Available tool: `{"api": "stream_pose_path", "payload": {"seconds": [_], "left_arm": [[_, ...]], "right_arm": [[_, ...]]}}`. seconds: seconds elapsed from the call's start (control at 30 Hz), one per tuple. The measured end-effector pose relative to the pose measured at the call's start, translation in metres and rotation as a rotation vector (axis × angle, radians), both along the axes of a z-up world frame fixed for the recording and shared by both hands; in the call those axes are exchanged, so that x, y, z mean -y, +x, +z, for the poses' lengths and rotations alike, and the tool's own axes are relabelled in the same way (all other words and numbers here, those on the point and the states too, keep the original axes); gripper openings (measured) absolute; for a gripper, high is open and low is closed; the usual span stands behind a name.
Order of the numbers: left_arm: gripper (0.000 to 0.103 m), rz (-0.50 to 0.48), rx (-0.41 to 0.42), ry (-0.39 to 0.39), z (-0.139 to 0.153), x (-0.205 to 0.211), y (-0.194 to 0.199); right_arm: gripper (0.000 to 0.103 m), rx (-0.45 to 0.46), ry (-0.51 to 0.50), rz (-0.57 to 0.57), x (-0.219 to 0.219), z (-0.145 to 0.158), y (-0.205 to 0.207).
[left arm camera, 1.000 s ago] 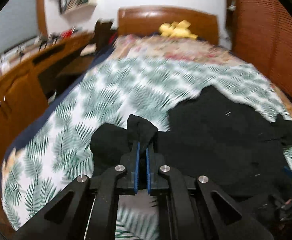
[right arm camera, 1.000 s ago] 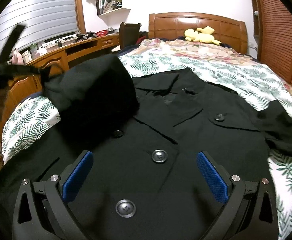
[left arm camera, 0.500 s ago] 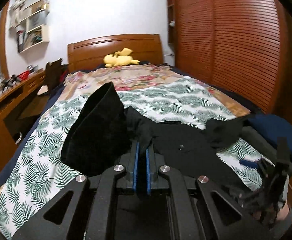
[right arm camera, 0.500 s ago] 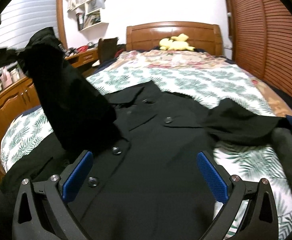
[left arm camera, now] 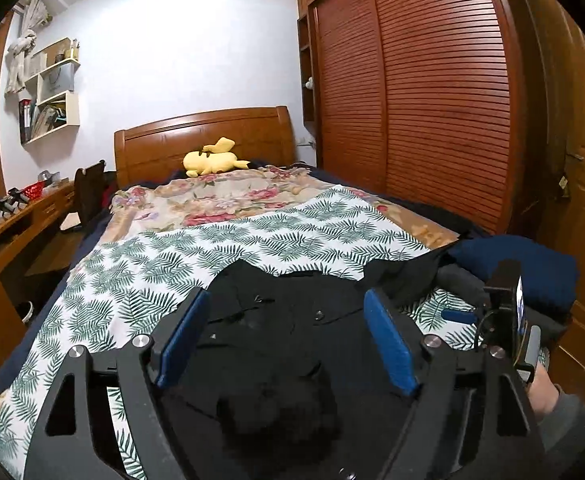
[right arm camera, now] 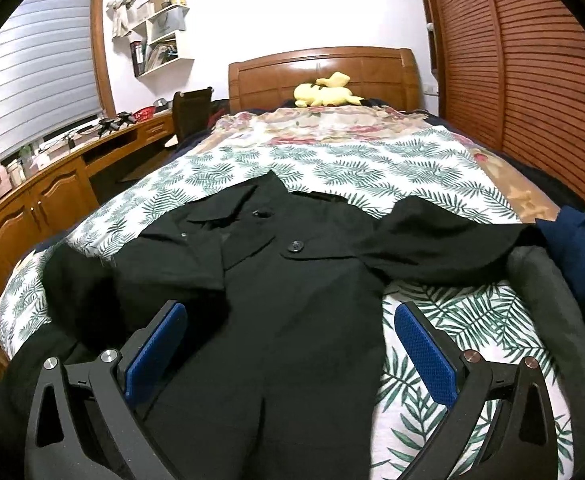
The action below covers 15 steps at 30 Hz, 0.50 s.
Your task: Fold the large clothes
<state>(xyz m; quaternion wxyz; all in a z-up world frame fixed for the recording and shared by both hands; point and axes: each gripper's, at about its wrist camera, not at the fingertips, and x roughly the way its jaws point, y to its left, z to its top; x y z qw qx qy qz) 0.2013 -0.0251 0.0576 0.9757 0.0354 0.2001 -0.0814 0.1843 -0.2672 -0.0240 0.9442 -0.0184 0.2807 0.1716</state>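
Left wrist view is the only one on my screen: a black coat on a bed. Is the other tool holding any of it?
Observer: No. The right gripper has its blue fingers wide apart above the black coat, pinching nothing.
Operator: I can barely see the sleeve nearest the wardrobe. How does it lie?
Observer: That sleeve is spread sideways over the leaf-print bedspread, its end beside a navy pile.
Operator: What's off to my left?
Observer: A row of bottles and jars stands on the wooden desk, under a window blind.
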Motion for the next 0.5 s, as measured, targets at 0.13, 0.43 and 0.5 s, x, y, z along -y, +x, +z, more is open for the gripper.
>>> {"api": "stream_pose_path", "payload": {"seconds": [0.13, 0.43, 0.5], "left_arm": [[0.08, 0.032, -0.024, 0.0, -0.022, -0.012, -0.005], [0.08, 0.132, -0.116, -0.068, -0.093, -0.073, -0.005], [0.08, 0.159, -0.126, -0.076, -0.106, -0.083, -0.005]], "right_arm": [[0.103, -0.005, -0.004, 0.046, -0.016, -0.003, -0.01], [0.097, -0.066, -0.007, 0.24, -0.074, -0.023, -0.025], [0.094, -0.086, -0.01, 0.284, -0.089, -0.029, -0.025]]}}
